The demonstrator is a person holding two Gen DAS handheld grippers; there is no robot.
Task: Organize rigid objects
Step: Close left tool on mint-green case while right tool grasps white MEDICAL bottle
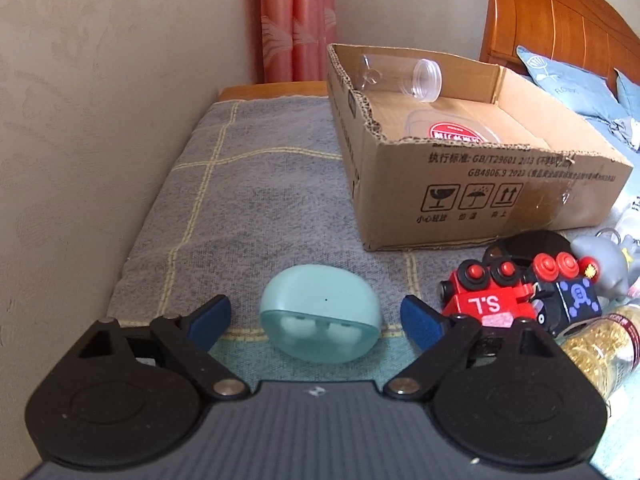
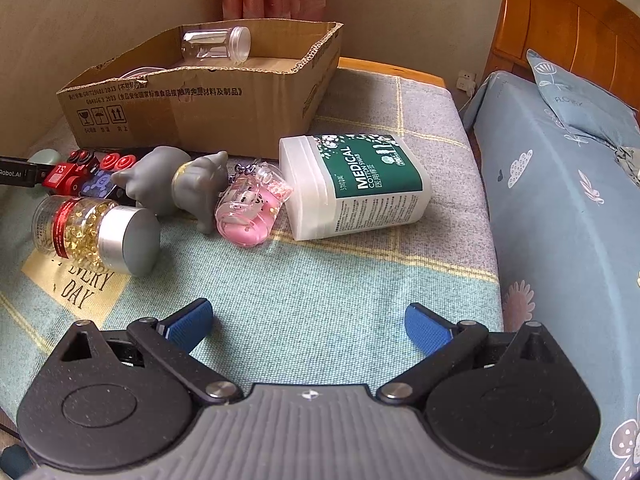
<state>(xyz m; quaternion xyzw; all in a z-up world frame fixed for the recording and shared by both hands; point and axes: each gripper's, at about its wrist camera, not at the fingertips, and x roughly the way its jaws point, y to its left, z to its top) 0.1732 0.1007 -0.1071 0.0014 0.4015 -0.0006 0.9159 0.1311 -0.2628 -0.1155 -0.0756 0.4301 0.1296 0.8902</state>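
A pale teal earbud case point(image 1: 320, 312) lies on the cloth between the fingers of my open left gripper point(image 1: 320, 318), which do not touch it. A cardboard box point(image 1: 496, 184) stands beyond, holding a clear jar point(image 1: 424, 80) and a red-labelled lid point(image 1: 456, 134). A red and black toy train point(image 1: 516, 296) lies to the right. My right gripper point(image 2: 308, 324) is open and empty over bare cloth. Ahead of it lie a cotton swab box point(image 2: 360, 184), a pink keychain point(image 2: 250, 212), a grey elephant figure point(image 2: 180, 184) and a jar of gold capsules point(image 2: 96, 232).
The table is covered by a grey and teal checked cloth point(image 1: 248, 200), with a wall on the left. A bed with blue bedding point(image 2: 560, 200) and a wooden headboard point(image 2: 560, 28) stands close on the right. The box also shows in the right wrist view point(image 2: 224, 112).
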